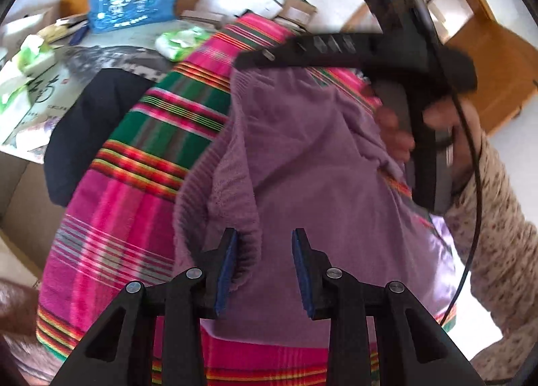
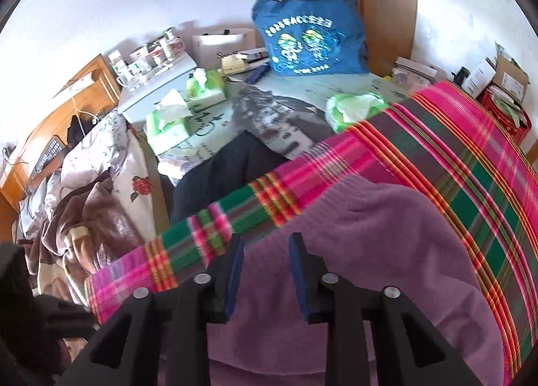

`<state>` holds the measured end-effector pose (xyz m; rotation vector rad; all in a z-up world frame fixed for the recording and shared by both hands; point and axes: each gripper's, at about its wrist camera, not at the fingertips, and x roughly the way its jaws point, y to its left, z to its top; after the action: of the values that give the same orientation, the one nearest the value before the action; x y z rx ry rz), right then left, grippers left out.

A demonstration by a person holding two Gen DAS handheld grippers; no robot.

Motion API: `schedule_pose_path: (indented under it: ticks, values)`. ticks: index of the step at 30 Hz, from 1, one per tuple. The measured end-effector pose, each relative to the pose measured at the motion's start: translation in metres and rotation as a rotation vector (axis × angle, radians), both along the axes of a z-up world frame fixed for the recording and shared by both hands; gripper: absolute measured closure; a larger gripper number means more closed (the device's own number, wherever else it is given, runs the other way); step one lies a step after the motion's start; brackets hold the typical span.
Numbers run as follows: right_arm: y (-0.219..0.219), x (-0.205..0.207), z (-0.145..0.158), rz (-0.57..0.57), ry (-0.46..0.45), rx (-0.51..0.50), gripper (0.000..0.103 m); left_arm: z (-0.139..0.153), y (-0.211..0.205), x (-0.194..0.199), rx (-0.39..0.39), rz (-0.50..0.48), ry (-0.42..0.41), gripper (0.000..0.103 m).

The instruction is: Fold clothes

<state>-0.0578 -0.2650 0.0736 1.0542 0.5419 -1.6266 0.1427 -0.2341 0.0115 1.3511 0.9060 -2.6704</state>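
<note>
A purple knitted sweater [image 1: 302, 167] lies bunched on a pink and green striped cloth [image 1: 134, 218]. My left gripper [image 1: 265, 261] hovers over the sweater's near part. Its jaws stand apart, and the ribbed hem [image 1: 248, 251] curls up beside the left pad without being pinched. In the right wrist view my right gripper [image 2: 267, 268] is open just above the sweater [image 2: 370, 234], close to the striped cloth's [image 2: 454, 150] edge, with only fabric showing in the gap. The right tool's black housing [image 1: 396, 49] and the hand holding it fill the upper right of the left wrist view.
A dark garment [image 2: 222, 177] lies beyond the striped cloth. Behind it the table carries tissue packs [image 2: 171, 123], a green-white packet [image 2: 356, 107] and a blue tote bag [image 2: 309, 36]. Rumpled bedding [image 2: 94, 191] is at the left, a red crate [image 2: 507, 113] at the right. A patterned sleeve [image 1: 497, 234] crosses at the right.
</note>
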Motion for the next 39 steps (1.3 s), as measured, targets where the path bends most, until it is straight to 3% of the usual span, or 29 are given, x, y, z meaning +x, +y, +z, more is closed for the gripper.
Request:
schedule_pose_path:
  ticks: [8, 14, 22, 24, 26, 30, 33, 39]
  values:
    - [-0.007, 0.024, -0.018, 0.012, 0.116, 0.129, 0.069, -0.004, 0.004, 0.001, 0.008, -0.012, -0.007, 0.070]
    - [0.025, 0.024, -0.025, -0.063, 0.146, 0.149, 0.069, -0.006, 0.002, 0.000, 0.029, -0.008, -0.006, 0.070]
    - [0.050, 0.007, -0.043, -0.150, -0.034, 0.098, 0.069, -0.002, -0.003, -0.004, 0.008, 0.004, -0.028, 0.070]
    - [0.055, 0.003, -0.045, -0.165, -0.081, 0.061, 0.088, 0.004, -0.015, -0.007, 0.010, 0.039, -0.016, 0.070]
    - [0.062, -0.001, -0.045, -0.184, -0.134, 0.034, 0.093, 0.008, -0.026, -0.015, 0.012, 0.057, -0.010, 0.067]
    - [0.075, 0.004, -0.039, -0.201, -0.134, 0.003, 0.096, 0.012, -0.045, -0.037, 0.003, 0.083, -0.015, 0.067]
    - [0.084, 0.010, -0.031, -0.198, -0.105, -0.021, 0.096, 0.013, -0.056, -0.057, 0.037, 0.080, -0.007, 0.067]
    - [0.100, 0.010, -0.030, -0.219, -0.101, -0.040, 0.096, -0.009, -0.081, -0.108, 0.143, 0.104, -0.095, 0.067]
